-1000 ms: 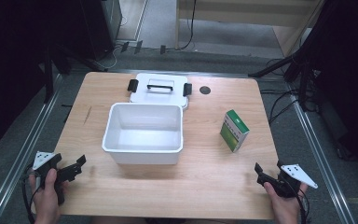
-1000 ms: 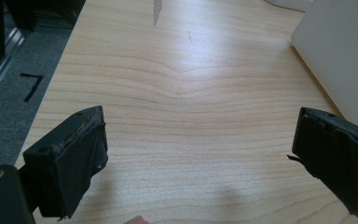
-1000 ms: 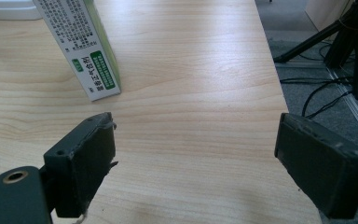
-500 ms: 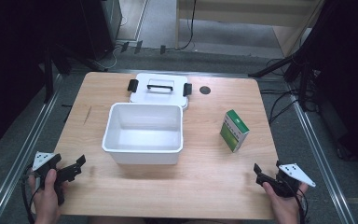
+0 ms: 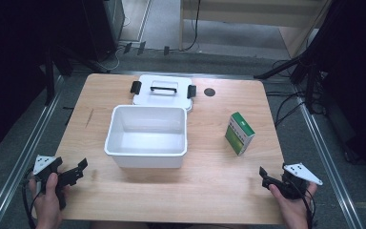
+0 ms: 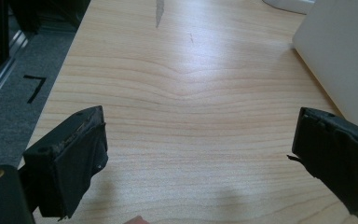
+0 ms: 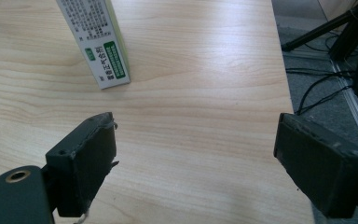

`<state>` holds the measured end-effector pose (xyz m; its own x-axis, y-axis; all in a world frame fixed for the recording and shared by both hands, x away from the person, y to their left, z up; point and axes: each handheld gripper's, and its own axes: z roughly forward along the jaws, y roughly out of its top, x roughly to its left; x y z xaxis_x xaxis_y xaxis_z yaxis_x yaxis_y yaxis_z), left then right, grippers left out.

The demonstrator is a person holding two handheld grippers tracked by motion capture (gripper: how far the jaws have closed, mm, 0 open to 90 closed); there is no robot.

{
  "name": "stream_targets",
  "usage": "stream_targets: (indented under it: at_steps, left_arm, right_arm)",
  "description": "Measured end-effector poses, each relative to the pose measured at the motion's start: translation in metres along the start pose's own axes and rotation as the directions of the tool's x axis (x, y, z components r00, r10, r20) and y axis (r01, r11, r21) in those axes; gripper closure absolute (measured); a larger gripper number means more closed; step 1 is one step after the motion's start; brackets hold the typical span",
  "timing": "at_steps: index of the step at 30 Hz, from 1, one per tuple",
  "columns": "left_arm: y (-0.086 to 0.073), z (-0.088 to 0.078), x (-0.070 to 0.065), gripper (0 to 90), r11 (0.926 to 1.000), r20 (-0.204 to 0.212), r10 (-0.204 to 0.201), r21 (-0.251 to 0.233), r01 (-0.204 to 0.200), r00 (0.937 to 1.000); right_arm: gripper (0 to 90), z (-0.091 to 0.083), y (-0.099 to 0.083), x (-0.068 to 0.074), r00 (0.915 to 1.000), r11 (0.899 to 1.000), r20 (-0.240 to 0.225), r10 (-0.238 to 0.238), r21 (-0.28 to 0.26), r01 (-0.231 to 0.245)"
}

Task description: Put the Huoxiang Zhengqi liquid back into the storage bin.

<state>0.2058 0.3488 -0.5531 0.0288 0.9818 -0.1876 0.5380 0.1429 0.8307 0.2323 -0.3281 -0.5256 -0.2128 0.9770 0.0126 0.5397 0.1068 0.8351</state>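
Observation:
An open white bin (image 5: 147, 135) sits in the middle of the wooden table, its white lid (image 5: 163, 90) with black latches lying just behind it. A green and white box (image 5: 239, 133) stands upright to the right of the bin; it appears as the box (image 7: 94, 39) ahead of my right jaws, apart from them. My left gripper (image 5: 78, 170) rests at the table's near left corner, open and empty, jaws wide over bare wood (image 6: 193, 135). At the near right corner, my right gripper (image 5: 264, 176) is open with nothing between its jaws (image 7: 193, 158).
A small black disc (image 5: 209, 92) is set into the table near the back right. The bin's side wall (image 6: 342, 51) lies to the right of my left jaws. Metal rails (image 5: 26, 143) and cables run along the floor beside both table edges.

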Motion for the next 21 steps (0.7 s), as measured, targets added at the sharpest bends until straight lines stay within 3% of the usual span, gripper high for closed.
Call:
stream_targets:
  at_steps: [5, 12, 15, 18, 21]
  left_arm:
    - [0.000, 0.000, 0.000, 4.0, 1.0000, -0.001, 0.001, 0.000, -0.001, 1.0000]
    - [0.000, 0.000, 0.000, 4.0, 1.0000, 0.000, 0.002, 0.000, -0.002, 1.0000]
    - [0.000, 0.000, 0.000, 4.0, 1.0000, 0.001, -0.001, 0.000, 0.001, 1.0000]
    - [0.000, 0.000, 0.000, 4.0, 1.0000, 0.001, 0.000, 0.000, 0.000, 1.0000]
    - [0.000, 0.000, 0.000, 4.0, 1.0000, 0.000, -0.002, 0.000, 0.002, 1.0000]
  right_arm:
    - [13.0, -0.003, 0.016, 0.001, 0.9992, 0.998, -0.004, -0.040, 0.049, 0.040]
    - [13.0, -0.006, 0.041, 0.004, 0.9945, 0.988, -0.016, -0.104, 0.115, 0.105]
    - [13.1, -0.003, 0.054, 0.007, 0.9878, 0.972, -0.010, -0.155, 0.178, 0.155]
    - [13.2, -0.002, 0.061, 0.009, 0.9848, 0.964, -0.018, -0.173, 0.204, 0.173]
    - [13.4, 0.002, 0.074, 0.013, 0.9780, 0.946, -0.031, -0.206, 0.247, 0.208]
